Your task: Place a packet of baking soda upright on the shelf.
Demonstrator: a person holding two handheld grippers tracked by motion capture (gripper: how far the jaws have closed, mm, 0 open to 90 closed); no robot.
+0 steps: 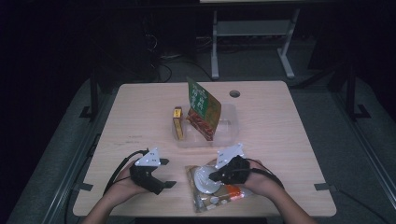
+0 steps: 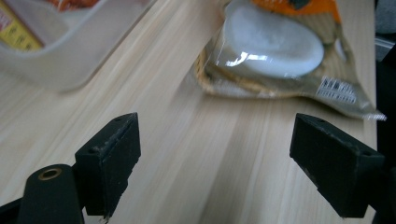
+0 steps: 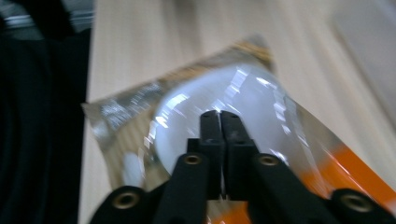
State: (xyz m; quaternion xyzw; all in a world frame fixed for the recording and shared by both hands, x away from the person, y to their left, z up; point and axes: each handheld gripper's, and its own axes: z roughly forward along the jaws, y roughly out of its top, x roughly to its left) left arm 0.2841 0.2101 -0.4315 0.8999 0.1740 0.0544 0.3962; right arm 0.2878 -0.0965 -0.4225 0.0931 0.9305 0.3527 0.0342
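Inside, clear tub (image 1: 229, 135) holds green pouch (image 1: 203, 103), yellow box (image 1: 178, 122).

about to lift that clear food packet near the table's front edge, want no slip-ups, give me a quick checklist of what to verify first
1. Right gripper over the clear food packet: ok, it sits above the white round piece inside.
2. Right gripper actually pinching the wrapper: cannot tell; its jaws are together, but no film shows between them.
3. Left gripper ready to help: ok, jaws wide apart, holding nothing, beside the packet.
4. Packet fully on the table: ok, it lies flat near the front edge.
5. Room in the clear bin: ok, bare space to the right of the green pouch and yellow box.
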